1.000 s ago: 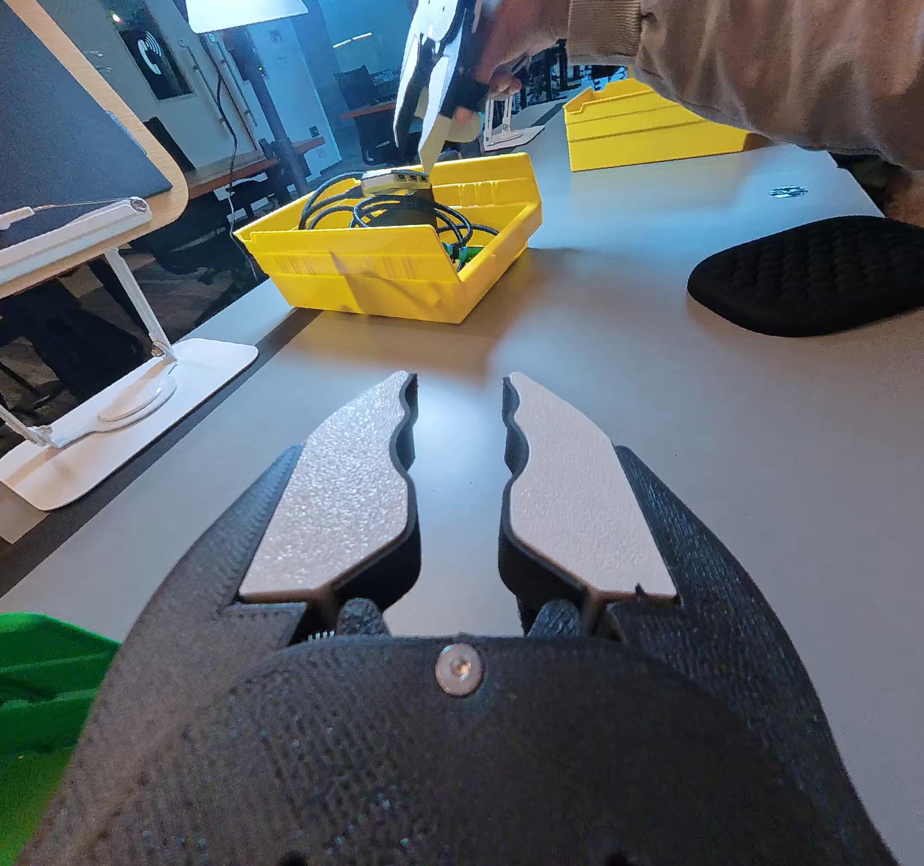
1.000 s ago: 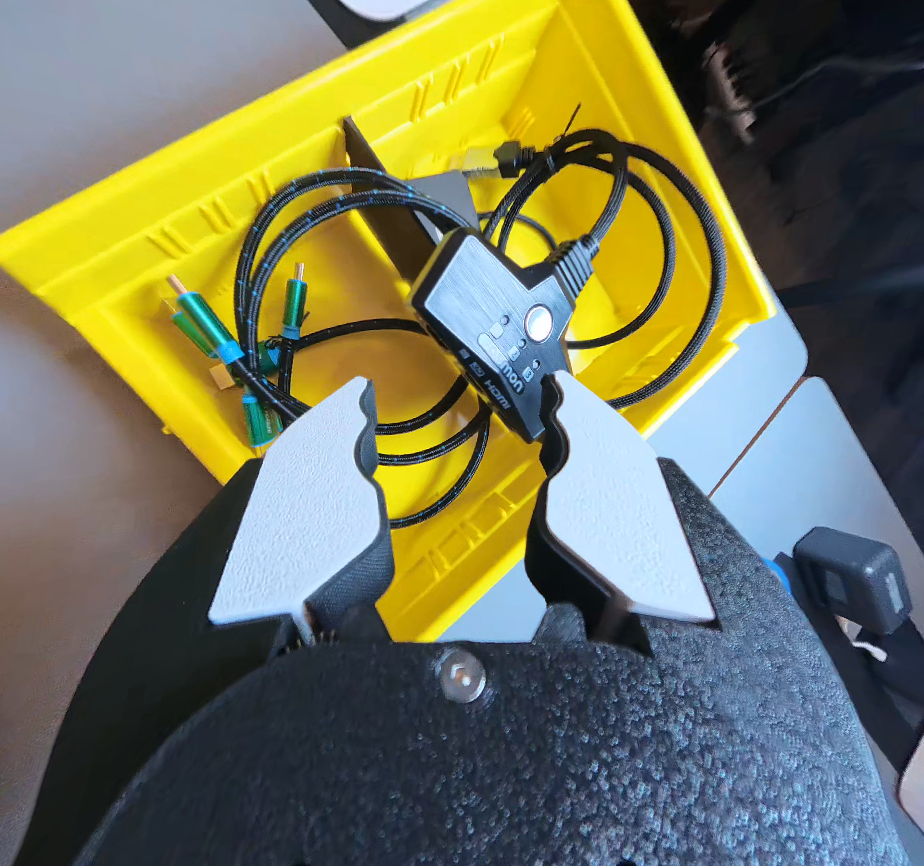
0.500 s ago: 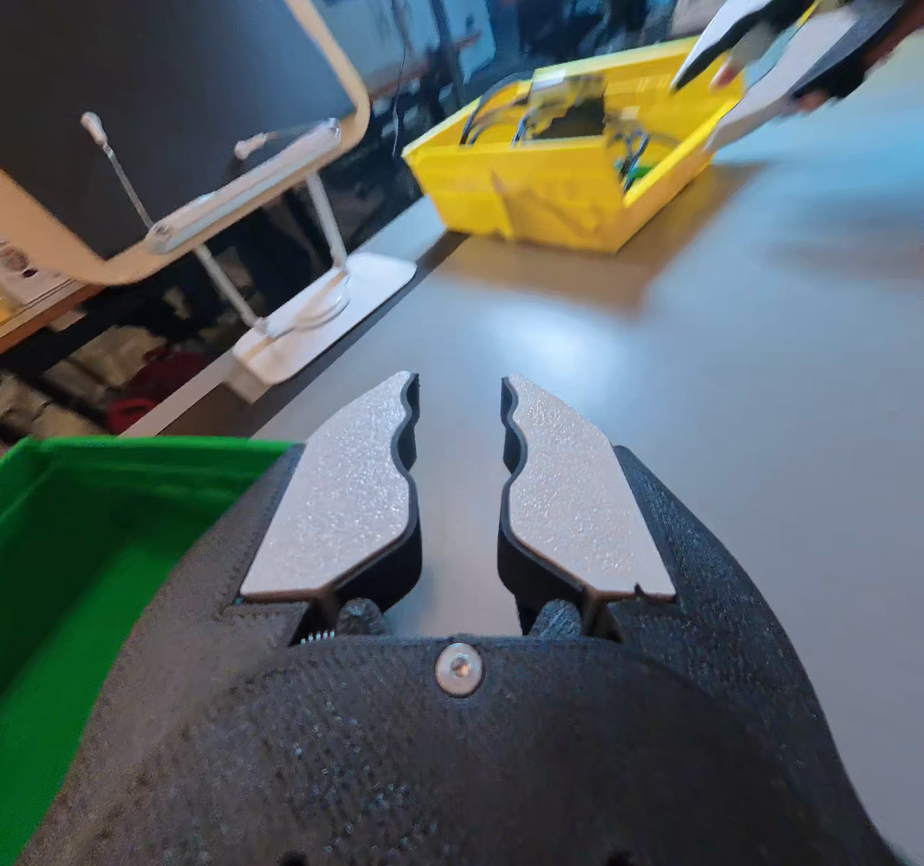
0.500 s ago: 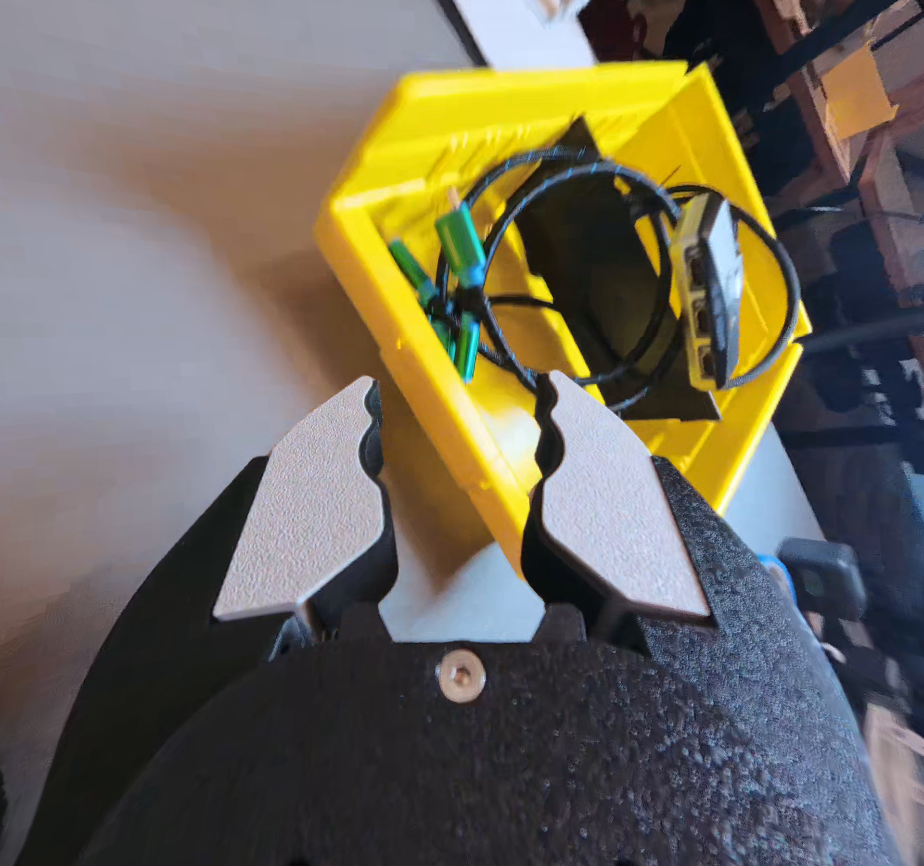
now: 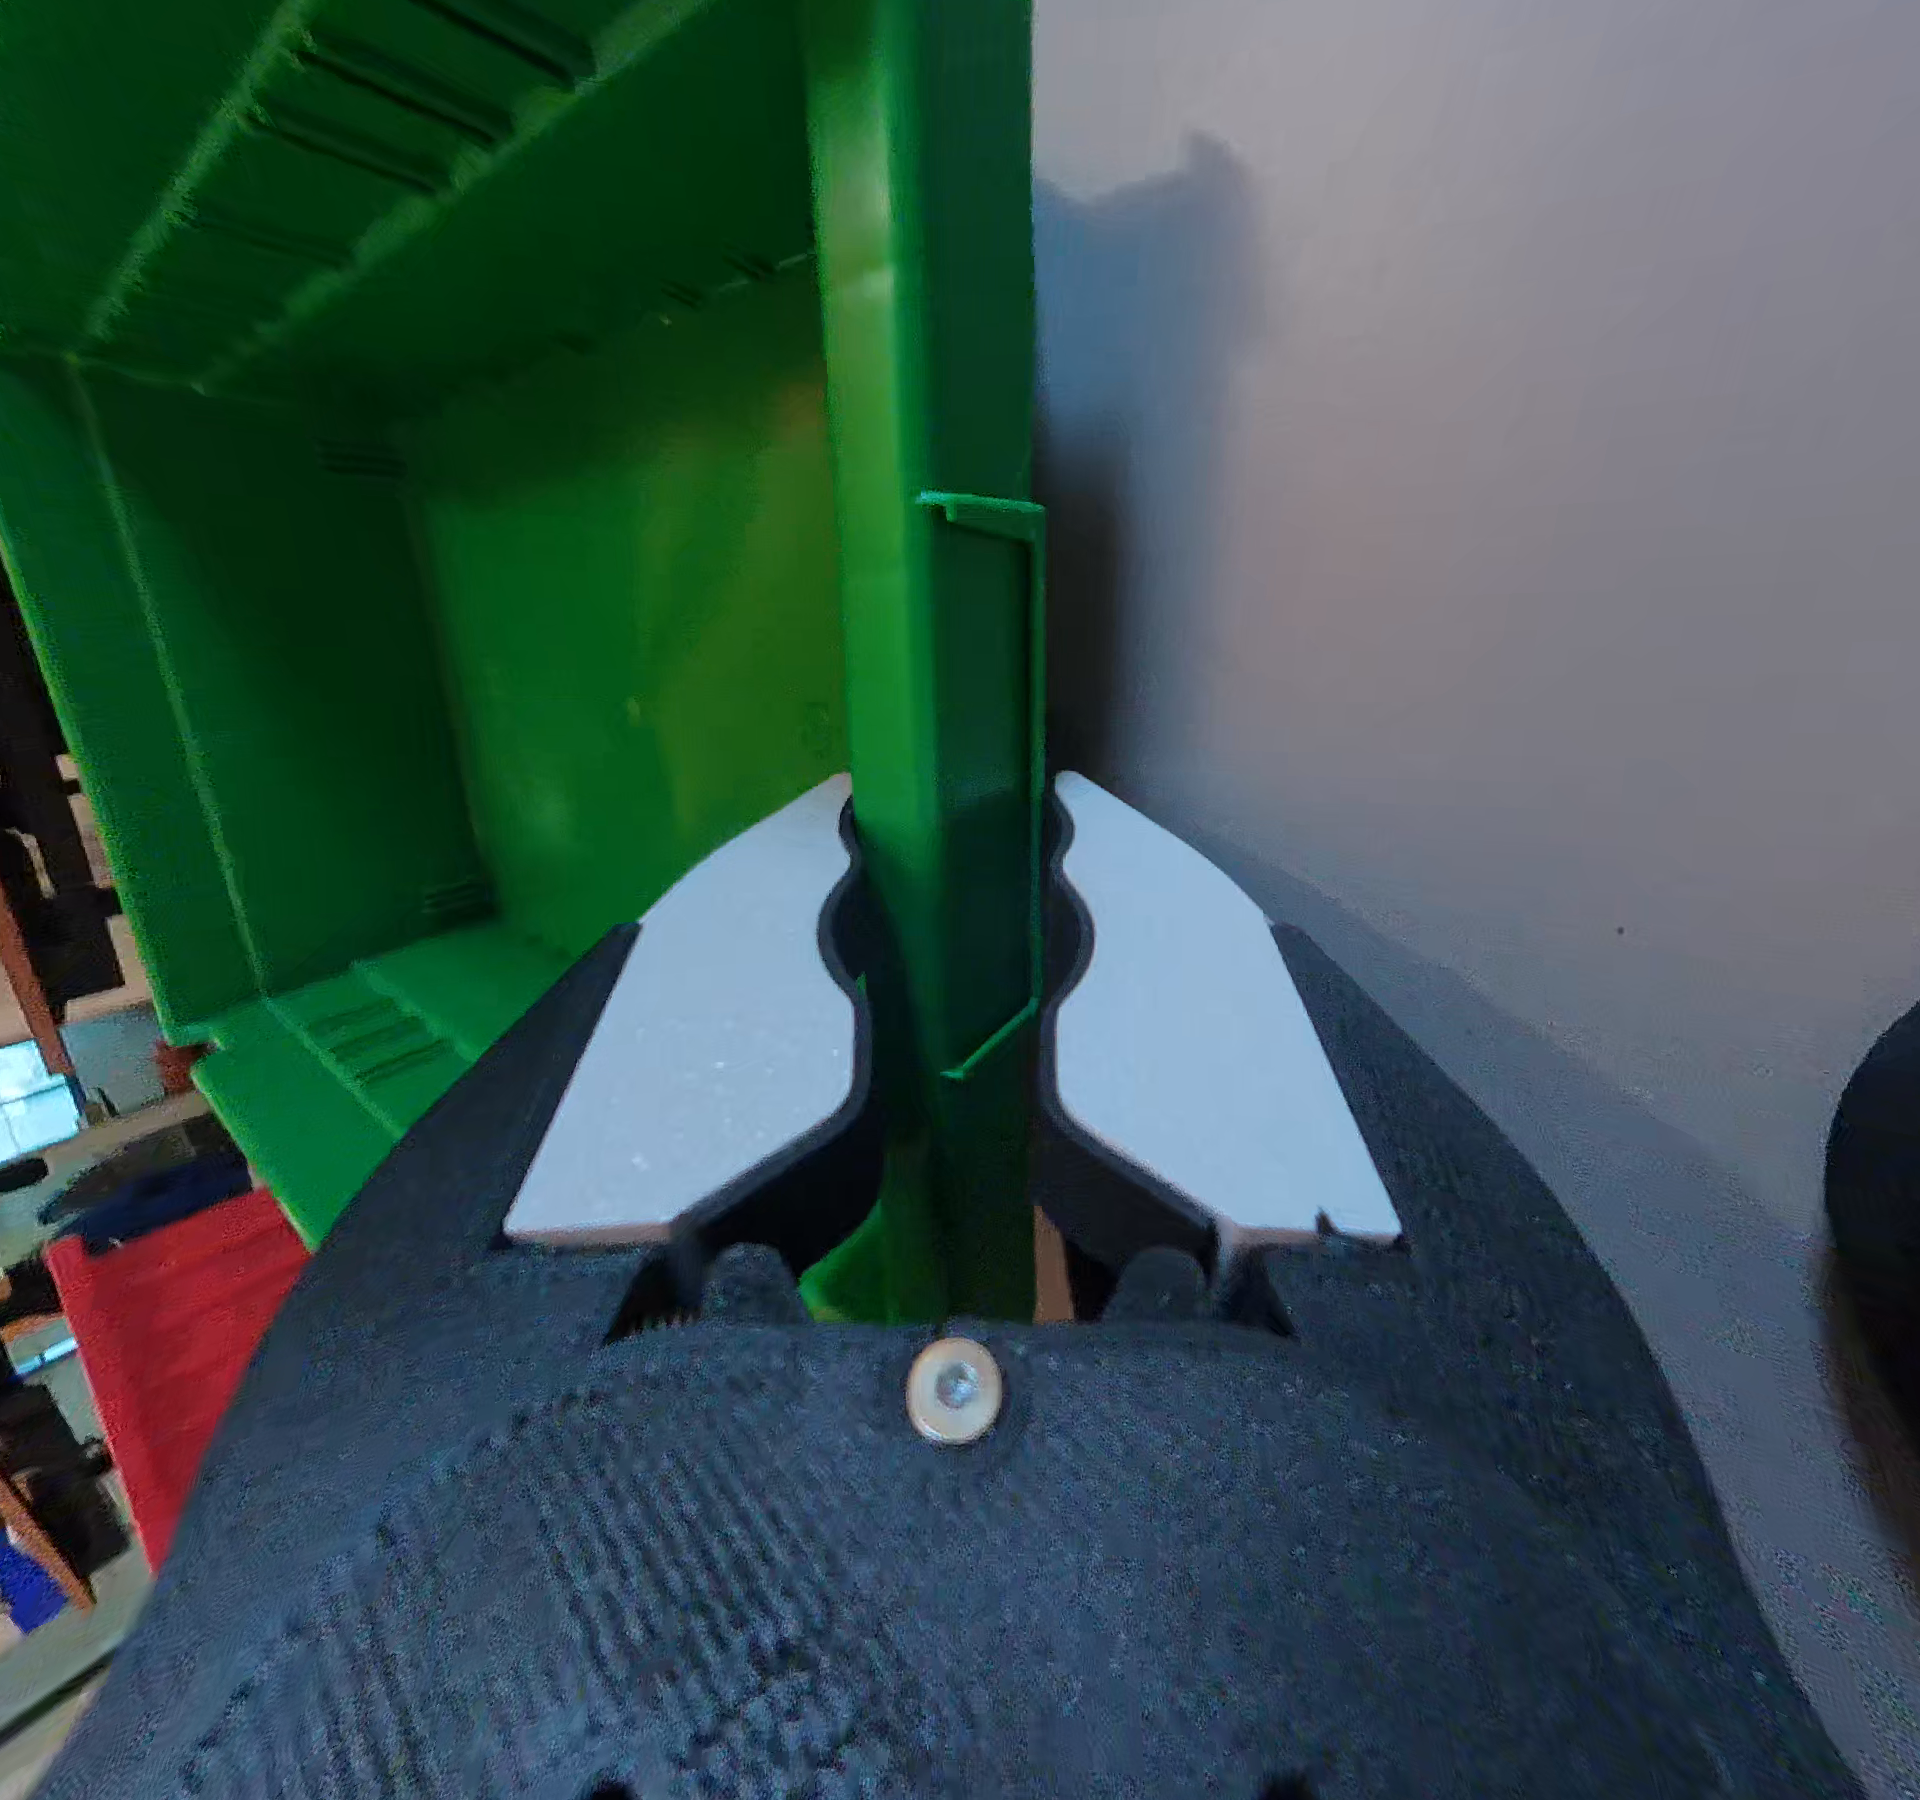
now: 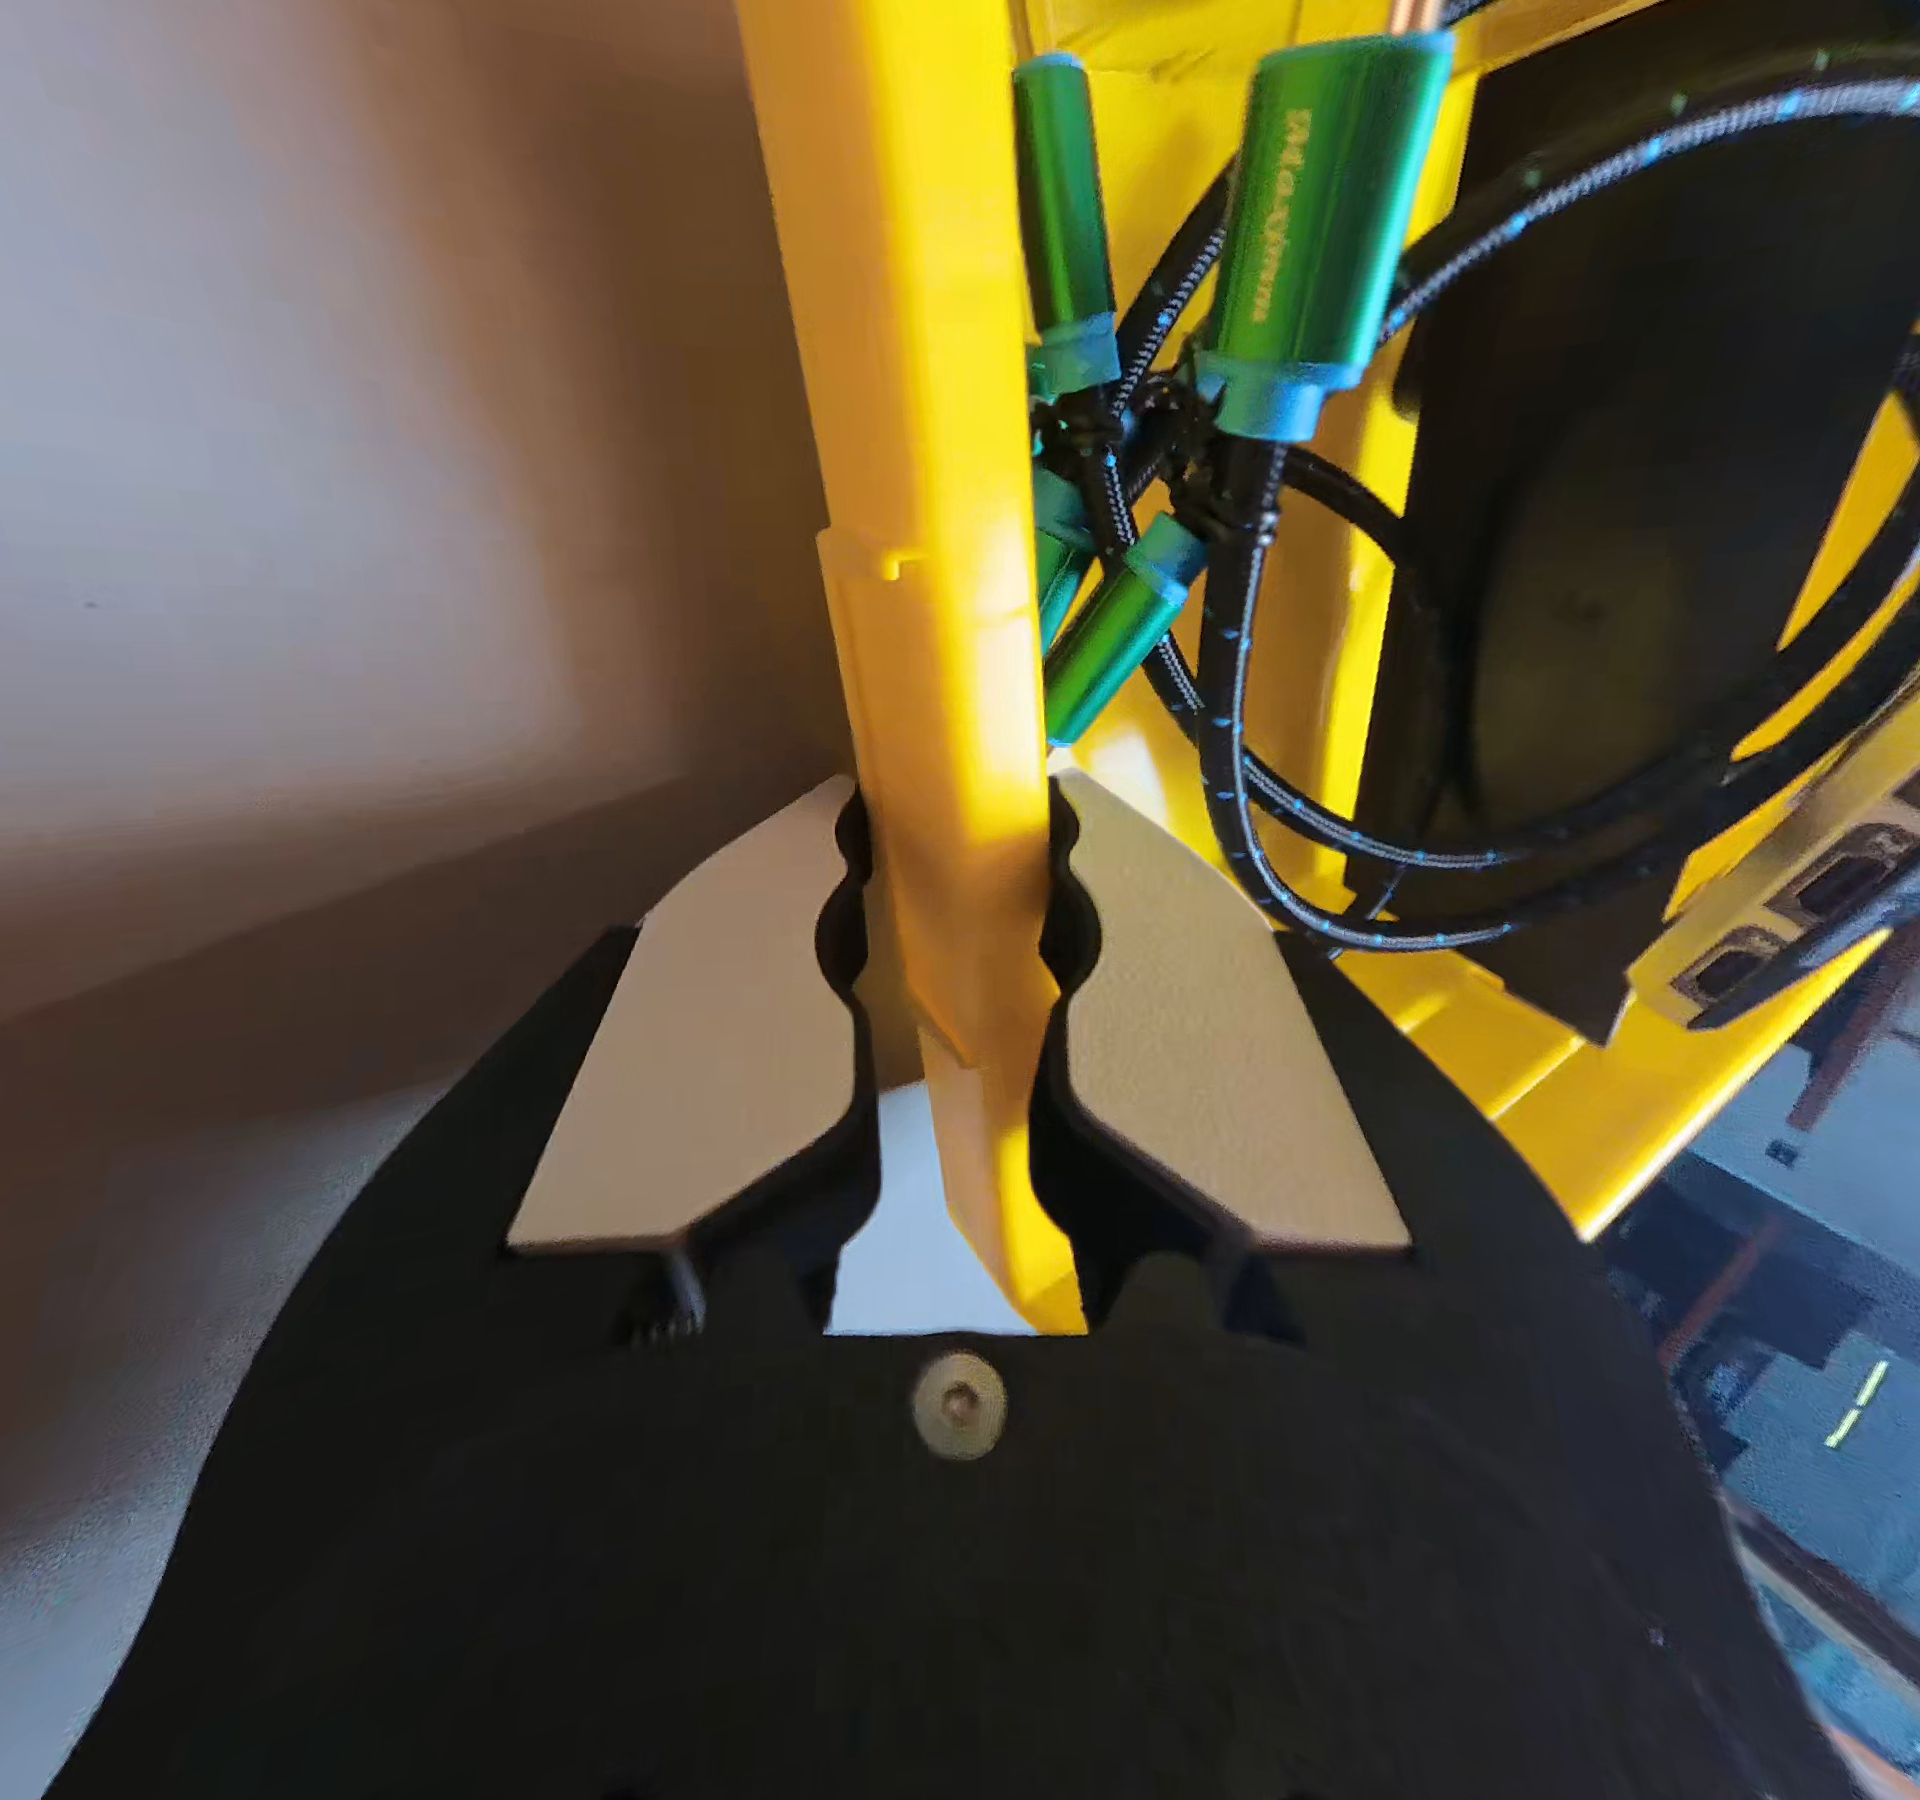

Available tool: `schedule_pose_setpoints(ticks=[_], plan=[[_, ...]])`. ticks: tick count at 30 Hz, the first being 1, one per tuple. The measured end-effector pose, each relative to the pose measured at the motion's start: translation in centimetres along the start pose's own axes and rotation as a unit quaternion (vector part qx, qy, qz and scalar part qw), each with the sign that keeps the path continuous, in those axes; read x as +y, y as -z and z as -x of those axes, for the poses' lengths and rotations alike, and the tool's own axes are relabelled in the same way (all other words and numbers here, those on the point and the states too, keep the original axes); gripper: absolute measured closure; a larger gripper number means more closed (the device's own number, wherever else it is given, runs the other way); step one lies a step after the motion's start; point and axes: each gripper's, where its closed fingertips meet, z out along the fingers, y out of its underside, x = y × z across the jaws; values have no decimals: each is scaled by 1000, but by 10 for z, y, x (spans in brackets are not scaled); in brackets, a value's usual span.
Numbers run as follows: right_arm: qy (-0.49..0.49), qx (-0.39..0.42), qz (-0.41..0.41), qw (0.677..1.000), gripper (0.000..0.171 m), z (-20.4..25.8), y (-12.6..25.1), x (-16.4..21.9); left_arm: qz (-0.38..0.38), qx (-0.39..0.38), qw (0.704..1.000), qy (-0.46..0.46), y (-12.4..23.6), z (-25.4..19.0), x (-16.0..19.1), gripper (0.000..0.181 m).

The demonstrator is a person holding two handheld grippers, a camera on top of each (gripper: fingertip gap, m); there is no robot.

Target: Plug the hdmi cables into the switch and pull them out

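In the right wrist view my right gripper [image 6: 951, 794] is shut on the near wall of the yellow bin [image 6: 883, 296]. Inside the bin lie braided black HDMI cables [image 6: 1351, 857] with green plugs [image 6: 1320, 223]. The switch [image 6: 1787, 919] lies at the bin's right side, its ports facing me, with no green plug in them. In the left wrist view my left gripper [image 5: 951, 805] straddles the right wall of an empty green bin [image 5: 914, 400]. Its jaws are closed against both sides of that wall.
Both bins stand on a grey table [image 5: 1455, 400]. A black pad [image 5: 1881, 1179] shows at the right edge of the left wrist view. Beyond the table edge, at lower left, are a red object [image 5: 156, 1335] and floor clutter. The tips of one gripper are about 50 cm away from the tips of the other.
The right gripper left the switch, swung to the yellow bin's wall and closed on it. The left gripper turned left from the open table onto the green bin's wall.
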Motion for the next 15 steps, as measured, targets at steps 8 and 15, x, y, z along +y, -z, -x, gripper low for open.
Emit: schedule_pose_setpoints(ticks=[8, 15], plan=[[80, 36, -20, 996, 140, 57, 34, -30, -85, 3, 994, -75, 11, -34, -62, 151], [122, 98, -80, 984, 139, 119, 74, -50, -180, -11, 973, -146, 12, -62, -153, 148]])
